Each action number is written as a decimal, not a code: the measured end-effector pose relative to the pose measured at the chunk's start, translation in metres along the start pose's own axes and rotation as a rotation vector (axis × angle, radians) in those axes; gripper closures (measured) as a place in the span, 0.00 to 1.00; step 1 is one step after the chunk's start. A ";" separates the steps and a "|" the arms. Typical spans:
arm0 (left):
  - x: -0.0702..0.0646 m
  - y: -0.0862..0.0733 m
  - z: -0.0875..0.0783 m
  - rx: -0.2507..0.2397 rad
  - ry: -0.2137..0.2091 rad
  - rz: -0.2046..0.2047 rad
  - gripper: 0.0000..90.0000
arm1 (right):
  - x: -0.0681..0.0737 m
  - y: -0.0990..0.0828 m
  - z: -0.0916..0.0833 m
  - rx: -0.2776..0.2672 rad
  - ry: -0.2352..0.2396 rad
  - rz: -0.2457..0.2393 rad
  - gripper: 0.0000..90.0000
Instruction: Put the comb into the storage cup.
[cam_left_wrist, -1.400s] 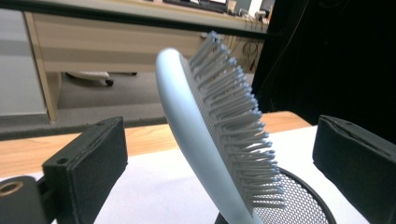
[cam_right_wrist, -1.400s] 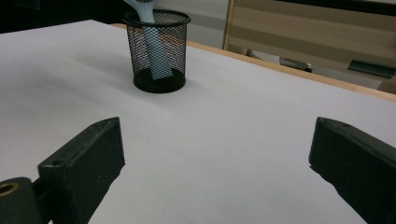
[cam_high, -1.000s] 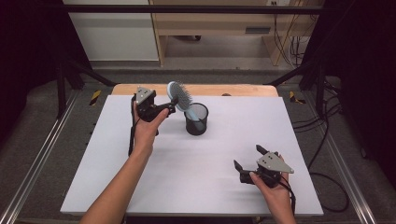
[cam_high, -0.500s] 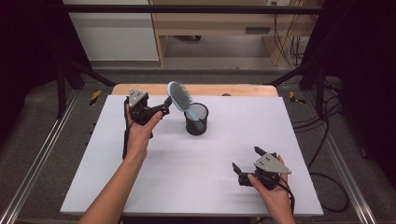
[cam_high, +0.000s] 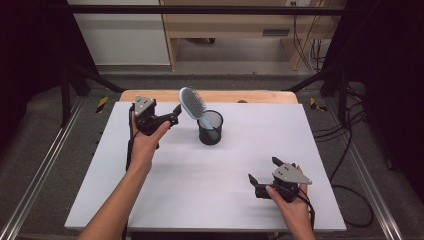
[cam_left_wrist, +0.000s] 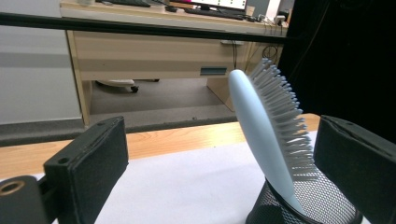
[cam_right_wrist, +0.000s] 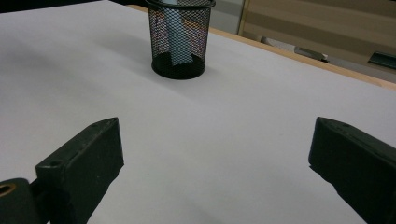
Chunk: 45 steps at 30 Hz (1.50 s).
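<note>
Down at the lower right of the high view we have the right gripper (cam_high: 262, 176), resting low over the white table (cam_high: 210, 190), jaws spread wide and nothing between them; its own view confirms it, just bare tabletop between the two black jaws. Looking further up that view, we see the black mesh cup (cam_right_wrist: 180, 37) at the top centre, with the pale blue handle of the hairbrush (cam_right_wrist: 180, 44) showing through the mesh. Moving on to the middle of the high view, the mesh cup (cam_high: 210, 127) stands upright on the table, and the hairbrush (cam_high: 192, 102) sits in it handle down, its head leaning up and to the left, bristles facing right. Just left of it, in the upper left of the table, we find the left gripper (cam_high: 176, 115), jaws parted wide and holding nothing, close beside the brush head but apart from it. From its own view we see the hairbrush (cam_left_wrist: 266, 135) rising right of centre between the open jaws, touching neither. Beyond the table's wooden far edge, a wooden desk (cam_high: 235, 25) fills the top of the frame.
</note>
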<state>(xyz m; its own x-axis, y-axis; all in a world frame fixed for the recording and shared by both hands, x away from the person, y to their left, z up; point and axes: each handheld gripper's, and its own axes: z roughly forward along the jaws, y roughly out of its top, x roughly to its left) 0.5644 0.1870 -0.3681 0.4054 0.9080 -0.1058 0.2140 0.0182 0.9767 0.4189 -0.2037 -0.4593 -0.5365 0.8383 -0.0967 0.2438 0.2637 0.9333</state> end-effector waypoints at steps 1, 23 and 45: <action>-0.001 0.001 0.000 0.000 -0.004 0.003 0.04 | 0.000 0.000 0.000 0.001 0.000 0.000 0.04; -0.009 -0.002 -0.007 -0.014 -0.078 0.036 0.04 | -0.002 0.001 -0.003 -0.002 0.007 -0.012 0.04; -0.012 0.008 -0.042 -0.045 -0.125 0.065 0.03 | -0.001 0.003 -0.005 -0.009 0.015 -0.016 0.04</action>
<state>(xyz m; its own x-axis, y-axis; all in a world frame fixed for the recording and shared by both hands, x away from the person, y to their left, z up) 0.5240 0.1939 -0.3509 0.5249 0.8489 -0.0621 0.1447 -0.0171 0.9893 0.4160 -0.2058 -0.4553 -0.5519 0.8271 -0.1062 0.2278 0.2720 0.9350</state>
